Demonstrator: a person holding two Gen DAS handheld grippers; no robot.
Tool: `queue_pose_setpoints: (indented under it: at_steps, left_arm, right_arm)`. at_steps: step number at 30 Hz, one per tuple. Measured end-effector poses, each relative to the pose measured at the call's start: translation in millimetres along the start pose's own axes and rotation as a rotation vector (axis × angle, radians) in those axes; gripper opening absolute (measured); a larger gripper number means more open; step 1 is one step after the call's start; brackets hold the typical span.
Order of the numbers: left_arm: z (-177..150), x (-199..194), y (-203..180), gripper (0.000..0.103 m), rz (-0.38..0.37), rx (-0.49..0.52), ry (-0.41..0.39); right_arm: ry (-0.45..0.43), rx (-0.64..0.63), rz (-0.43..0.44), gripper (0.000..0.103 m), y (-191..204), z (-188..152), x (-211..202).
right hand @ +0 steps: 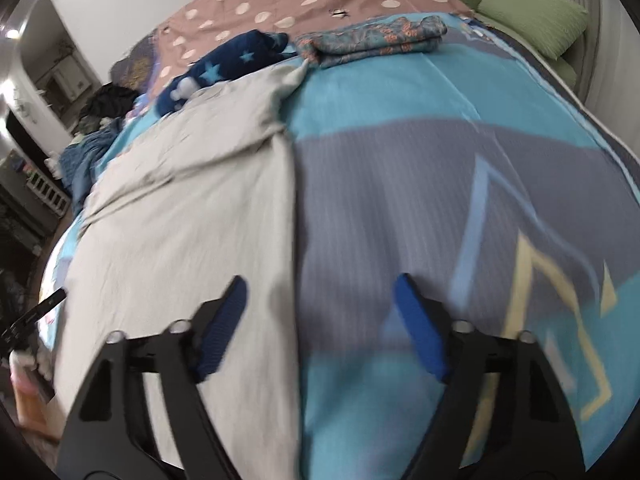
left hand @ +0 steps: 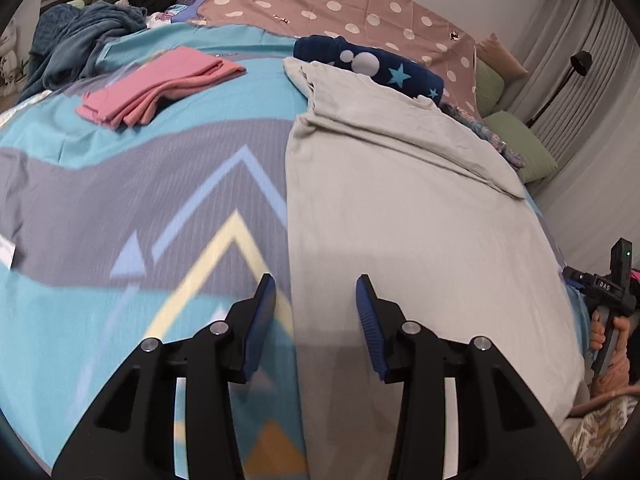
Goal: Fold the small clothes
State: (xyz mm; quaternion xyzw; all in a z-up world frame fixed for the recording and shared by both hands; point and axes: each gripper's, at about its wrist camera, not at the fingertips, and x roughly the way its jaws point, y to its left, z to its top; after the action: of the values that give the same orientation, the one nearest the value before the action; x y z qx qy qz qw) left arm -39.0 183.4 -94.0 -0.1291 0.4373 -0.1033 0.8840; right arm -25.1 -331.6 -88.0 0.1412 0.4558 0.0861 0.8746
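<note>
A large pale grey cotton garment [left hand: 400, 216] lies spread flat on a bed covered by a turquoise and grey bedspread printed with pale blue and yellow chevrons [left hand: 120, 184]. In the left wrist view the garment fills the area from 12 to 4 o'clock, its long straight edge running down the middle of the picture. The left gripper [left hand: 316, 304] hangs above that edge with its blue-padded jaws apart and nothing between them, one finger over the bedspread and the other over the grey cloth. At 10 o'clock lies a folded pink knit garment [left hand: 160, 84], well apart from the grey one; at 12 o'clock a dark navy fleece piece with stars and white dots [left hand: 372, 64] touches the grey garment's far end. In the right wrist view the grey garment lies from 8 to 11 o'clock, and the right gripper [right hand: 320, 300] is over its other long edge, jaws apart and empty, though motion blur softens them. At 1 o'clock there rests a folded floral-patterned cloth [right hand: 372, 40], with green pillows [right hand: 532, 16] beyond it.
</note>
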Motion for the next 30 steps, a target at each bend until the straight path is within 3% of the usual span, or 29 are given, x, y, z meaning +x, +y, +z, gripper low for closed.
queue_pose_setpoints:
  at_steps: [1, 3, 7, 10, 15, 18, 20, 22, 23, 24, 25, 26, 30]
  left_arm:
    - [-8.7, -6.7, -0.8, 0.043, -0.009, 0.005, 0.003]
    - [-22.5, -16.8, -0.9, 0.043, -0.036, 0.016, 0.016]
    - [-49.5, -36.4, -2.0, 0.043, -0.122, 0.032, 0.038]
    - [-59.7, -44.2, -5.4, 0.043, -0.138, 0.021, 0.047]
    - [-79.2, -56.1, -18.0, 0.043, -0.172, 0.064, 0.074]
    - [-88.2, -62.9, -15.4, 0.043, -0.202, 0.037, 0.076]
    - [-90.9, -62.3, -10.6, 0.043, -0.238, 0.000, 0.065]
    - [-90.4, -58.0, -7.0, 0.042, -0.277, -0.047, 0.057]
    - [-90.0, -56.7, -7.1, 0.027, -0.303, -0.060, 0.053]
    - [-89.5, -55.4, -9.3, 0.015, -0.319, -0.059, 0.058]
    - [-88.6, -54.2, -11.5, 0.005, -0.321, -0.060, 0.064]
    - [-88.2, -54.7, -12.8, 0.005, -0.320, -0.066, 0.060]
    - [-80.4, -72.7, -10.5, 0.005, -0.379, -0.131, -0.040]
  right_arm:
    - [0.013, 0.001, 0.038, 0.054, -1.7, -12.5, -10.0]
    - [0.036, 0.017, 0.112, 0.050, -8.3, -35.8, -26.8]
    - [0.055, 0.056, 0.243, 0.050, -22.0, -80.2, -52.8]
    - [0.059, 0.082, 0.315, 0.050, -24.4, -102.2, -64.6]
    - [0.083, 0.077, 0.332, 0.051, -17.5, -126.9, -80.0]
    - [0.109, 0.081, 0.342, 0.051, -17.1, -137.8, -83.0]
    - [0.121, 0.088, 0.380, 0.055, -16.3, -144.5, -78.7]
    - [0.101, 0.110, 0.429, 0.069, -15.2, -142.3, -70.5]
    - [0.088, 0.122, 0.453, 0.069, -14.9, -140.1, -70.2]
    - [0.071, 0.125, 0.483, 0.054, -13.0, -137.1, -71.6]
    - [0.063, 0.136, 0.539, 0.018, -10.3, -132.8, -71.3]
    - [0.065, 0.155, 0.568, 0.009, -9.1, -129.6, -70.0]
    - [0.020, 0.189, 0.576, 0.006, -8.3, -116.1, -73.9]
